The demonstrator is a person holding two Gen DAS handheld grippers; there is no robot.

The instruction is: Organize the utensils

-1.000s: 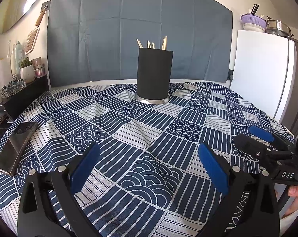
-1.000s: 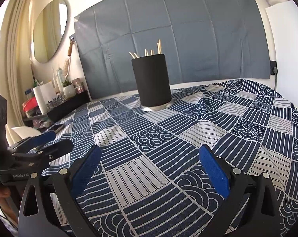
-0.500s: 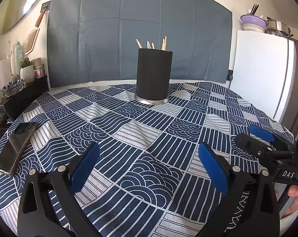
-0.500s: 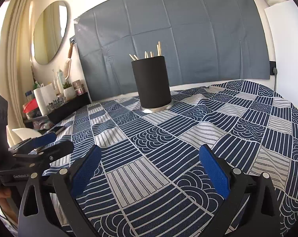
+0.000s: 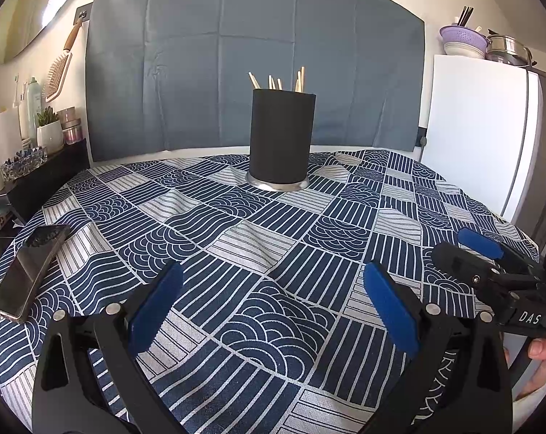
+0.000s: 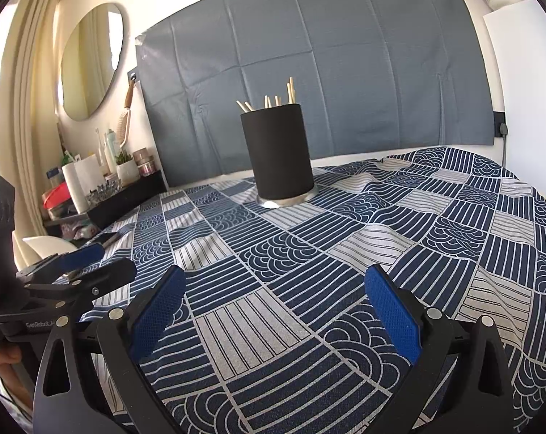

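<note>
we held both tools low over the near edge of the bench, well back from the work. on the left, our left gripper stood wide open with nothing between its blue pads; to its right, our right gripper was spread just as wide and just as empty. the task's things, the wooden utensils, stood upright in the black holder at the far middle of the bench, only their tips showing above the rim. we saw no loose utensil anywhere on the cloth, so we judged the sorting either finished or not yet begun; we could not tell which. if more was wanted, the next move would call for a long reach forward to the holder and a narrow pinch on one thin tip without tipping the tall cup on its metal base.

going left to right across the room: a phone lay near the left edge of the bench, a dark shelf beside it carried bottles, a small plant and jars, with a hairbrush and an oval mirror on the wall above. a grey sheet hung behind the holder. the blue and white patterned tablecloth covered the bench with soft wrinkles. at the far right stood a white fridge with a purple colander and a pot on top
</note>
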